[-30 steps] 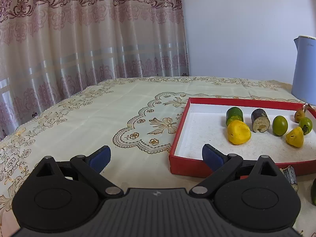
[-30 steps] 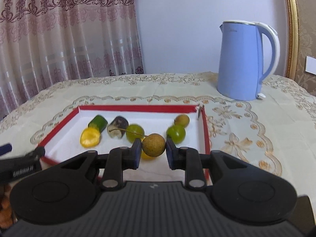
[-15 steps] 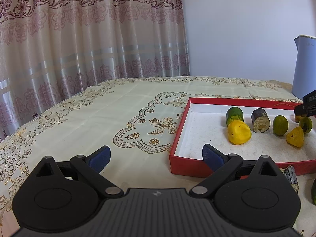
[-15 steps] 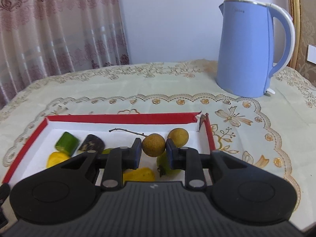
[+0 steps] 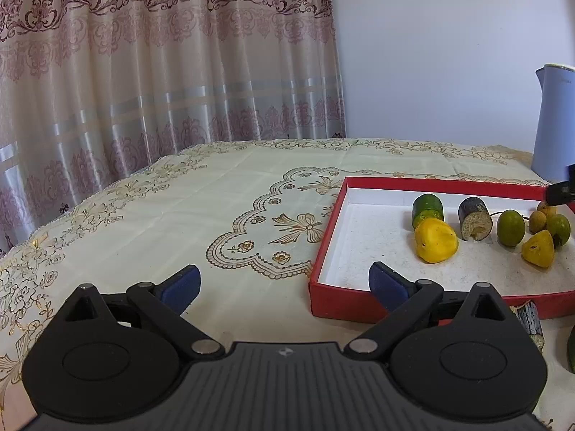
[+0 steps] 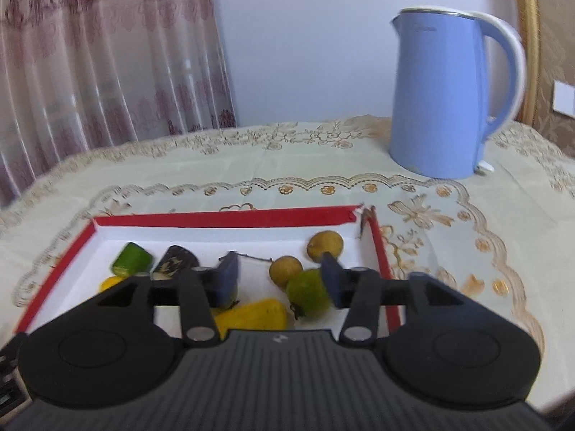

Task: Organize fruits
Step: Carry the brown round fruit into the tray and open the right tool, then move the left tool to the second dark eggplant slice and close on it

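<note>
The right gripper (image 6: 280, 280) hangs over the far right corner of the red tray (image 6: 230, 218), its jaws opening; the small brown stemmed fruit (image 6: 285, 268) sits on the tray floor between the blue pads, which no longer press on it. It lies touching a green round fruit (image 6: 309, 292) and just beside a second brown fruit (image 6: 325, 246) near the tray's corner.

The left gripper (image 5: 284, 282) rests spread wide and empty at the tray's near left corner, over the patterned surface (image 5: 215, 194).

The brown fruit looks light, round and thin-shelled (likely to roll, and to crack under a hard squeeze), so a gentle pinch across its widest part seems the safest hold; the thin stem (image 6: 251, 258) appears too weak to lift by. Outside the tray, by its near wall, a dark cut piece (image 5: 530, 321) lies on the surface in the left wrist view. It looks stiff and rough, probably best gripped across its round sides, not its cut ends. A blue kettle (image 6: 442, 97) stands well apart behind.
</note>
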The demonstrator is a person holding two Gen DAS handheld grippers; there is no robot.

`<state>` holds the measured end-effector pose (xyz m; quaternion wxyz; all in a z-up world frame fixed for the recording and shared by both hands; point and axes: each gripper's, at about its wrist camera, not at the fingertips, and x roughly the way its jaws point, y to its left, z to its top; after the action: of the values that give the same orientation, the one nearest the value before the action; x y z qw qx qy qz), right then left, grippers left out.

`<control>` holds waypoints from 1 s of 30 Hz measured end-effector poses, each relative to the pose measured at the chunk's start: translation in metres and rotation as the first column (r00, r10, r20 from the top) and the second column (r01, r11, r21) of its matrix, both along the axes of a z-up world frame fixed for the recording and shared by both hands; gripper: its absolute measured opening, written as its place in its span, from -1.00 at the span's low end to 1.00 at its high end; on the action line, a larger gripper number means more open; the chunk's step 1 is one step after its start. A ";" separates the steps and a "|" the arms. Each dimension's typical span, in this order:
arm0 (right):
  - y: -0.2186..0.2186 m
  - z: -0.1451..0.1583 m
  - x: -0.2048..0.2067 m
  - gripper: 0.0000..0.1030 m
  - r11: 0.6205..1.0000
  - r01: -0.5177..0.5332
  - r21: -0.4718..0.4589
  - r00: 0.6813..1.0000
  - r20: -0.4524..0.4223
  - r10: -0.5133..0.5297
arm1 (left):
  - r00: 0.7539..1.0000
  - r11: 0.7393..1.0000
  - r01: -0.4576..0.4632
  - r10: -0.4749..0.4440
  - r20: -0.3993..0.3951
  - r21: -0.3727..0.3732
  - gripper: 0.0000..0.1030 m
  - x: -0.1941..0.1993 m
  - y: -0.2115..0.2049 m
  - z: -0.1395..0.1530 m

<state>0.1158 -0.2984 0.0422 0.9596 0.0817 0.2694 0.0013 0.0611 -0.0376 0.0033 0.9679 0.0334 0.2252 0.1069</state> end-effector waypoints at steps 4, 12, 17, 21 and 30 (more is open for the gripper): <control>-0.007 0.003 -0.045 0.38 0.999 0.019 0.030 0.998 0.060 -0.020 | 1.000 1.000 0.000 0.000 0.000 0.002 0.96 0.000 0.000 0.000; -0.012 -0.019 -0.104 0.81 0.990 0.061 0.129 0.995 0.068 -0.070 | 0.999 1.000 0.019 -0.019 0.028 0.008 0.96 -0.007 -0.001 0.005; -0.008 -0.039 -0.110 0.91 0.993 0.093 0.079 0.995 0.034 -0.096 | 0.981 0.982 0.187 -0.187 0.049 0.002 0.96 -0.031 -0.012 0.021; -0.020 -0.044 -0.116 1.00 0.981 0.125 0.150 0.991 0.037 -0.132 | 0.942 0.942 0.336 -0.336 0.016 -0.004 0.96 -0.045 -0.034 0.023; -0.053 -0.057 -0.124 1.00 0.923 0.199 0.329 0.973 0.044 -0.226 | 0.924 0.922 0.383 -0.382 -0.020 0.058 0.96 -0.042 -0.085 0.001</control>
<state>-0.0081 -0.3516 -0.0146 0.9378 0.2661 0.2161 -0.0555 0.0194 -0.1224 0.0047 0.9676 0.1067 0.2152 -0.0774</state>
